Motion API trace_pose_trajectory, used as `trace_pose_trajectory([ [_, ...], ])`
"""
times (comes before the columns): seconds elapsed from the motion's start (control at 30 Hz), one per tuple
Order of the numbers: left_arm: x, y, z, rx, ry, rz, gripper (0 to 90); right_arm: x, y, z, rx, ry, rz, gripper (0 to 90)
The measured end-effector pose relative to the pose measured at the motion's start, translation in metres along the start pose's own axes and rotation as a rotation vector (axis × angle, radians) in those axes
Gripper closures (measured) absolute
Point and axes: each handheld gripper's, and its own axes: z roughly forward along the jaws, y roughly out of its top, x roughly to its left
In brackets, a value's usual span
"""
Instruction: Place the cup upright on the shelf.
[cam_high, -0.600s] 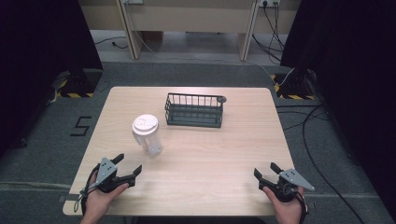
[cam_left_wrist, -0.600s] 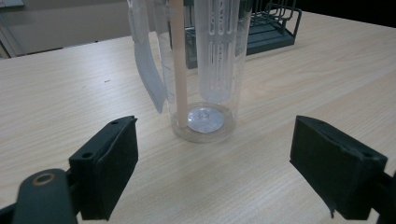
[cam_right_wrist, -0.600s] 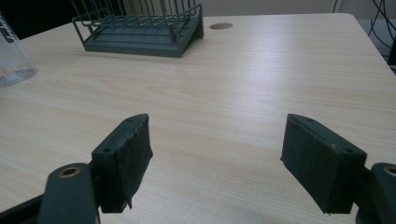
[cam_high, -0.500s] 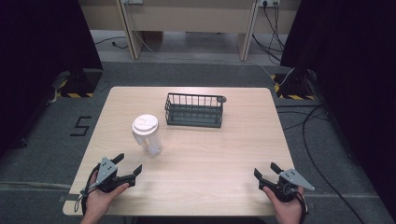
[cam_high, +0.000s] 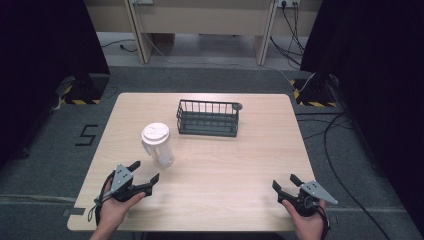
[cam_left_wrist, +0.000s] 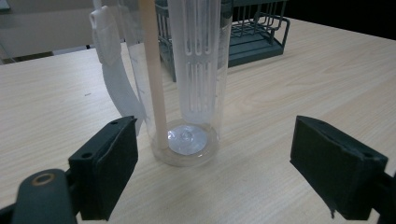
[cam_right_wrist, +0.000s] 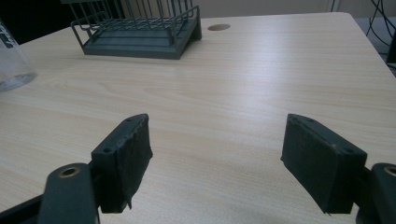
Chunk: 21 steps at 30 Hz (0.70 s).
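A clear plastic bottle (cam_high: 157, 144) with a white lid stands upright on the wooden table (cam_high: 235, 160), left of centre. In the left gripper view the bottle (cam_left_wrist: 187, 79) is just ahead, with a white strap, a straw and a slotted inner tube inside. My left gripper (cam_high: 144, 171) is open near the front left edge, a short way before the bottle; its jaws (cam_left_wrist: 212, 168) hold nothing. My right gripper (cam_high: 283, 183) is open at the front right corner, and between its jaws (cam_right_wrist: 217, 161) lies bare table.
A dark wire basket (cam_high: 208, 118) stands at the back centre of the table, seen also as the basket (cam_right_wrist: 140, 28) in the right gripper view. A small round hole (cam_high: 238, 106) is in the tabletop beside it. Cables run over the floor at right.
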Motion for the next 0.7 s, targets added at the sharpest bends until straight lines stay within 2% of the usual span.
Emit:
trace_pose_trajectory([
  [0.27,0.001,0.004,0.015,0.014,-0.003,0.001,14.6,0.0,0.0,0.0,0.003,-0.001,-0.001,24.4],
  [0.7,0.008,0.007,0.034,0.036,0.026,0.002,14.6,0.001,0.0,0.001,0.005,0.002,-0.009,24.4],
])
